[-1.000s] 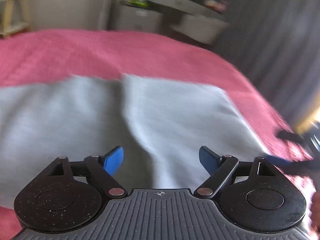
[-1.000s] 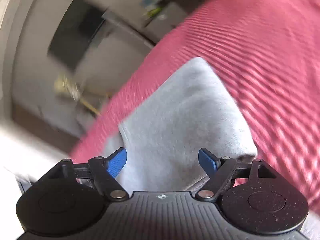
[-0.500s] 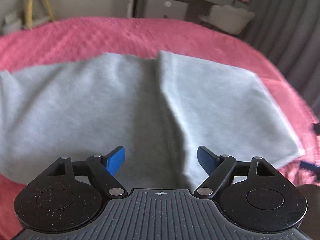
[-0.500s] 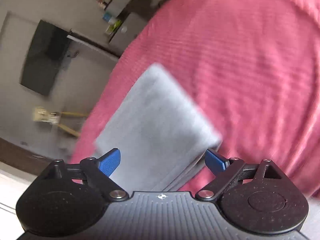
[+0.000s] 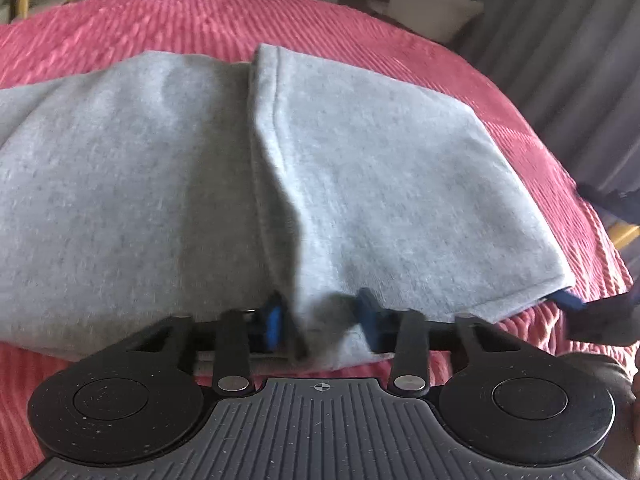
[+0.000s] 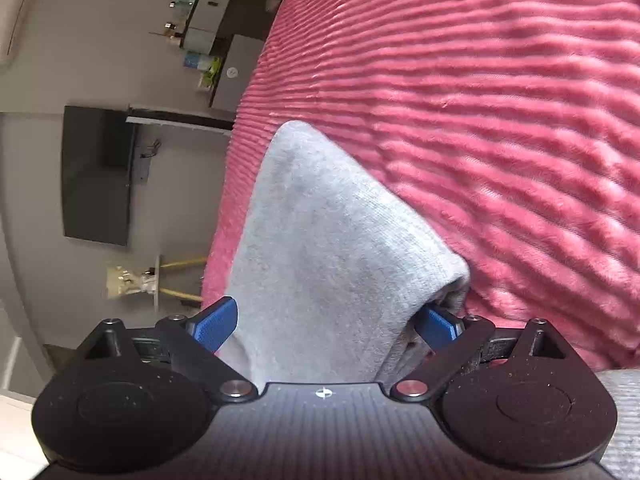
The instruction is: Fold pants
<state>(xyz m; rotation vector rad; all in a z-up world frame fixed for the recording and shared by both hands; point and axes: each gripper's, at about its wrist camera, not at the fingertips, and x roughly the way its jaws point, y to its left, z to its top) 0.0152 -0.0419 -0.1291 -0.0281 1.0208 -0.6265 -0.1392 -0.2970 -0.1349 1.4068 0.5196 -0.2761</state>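
Grey sweatpants [image 5: 168, 184] lie folded across a pink ribbed bedspread [image 5: 200, 20]. A folded-over part [image 5: 380, 168] lies on the right half. My left gripper [image 5: 322, 322] is at the near edge of the pants, its blue fingers partly closed with a bunch of grey fabric between them. In the right wrist view the pants [image 6: 320, 240] rise as a peaked fold between the fingers of my right gripper [image 6: 326, 326], which stands wide open around the cloth. The right gripper's blue fingertip [image 5: 568, 300] shows at the pants' right corner.
The pink bedspread [image 6: 500, 120] stretches far to the right. Beyond the bed are grey curtains [image 5: 568, 40], a dresser with small items [image 6: 208, 40], a dark wall screen [image 6: 96, 176] and a small yellow-legged table [image 6: 160, 280].
My left gripper has moved down to the pants' near edge and its fingers have closed in on the fabric. My right gripper has moved onto the pants' corner, staying open.
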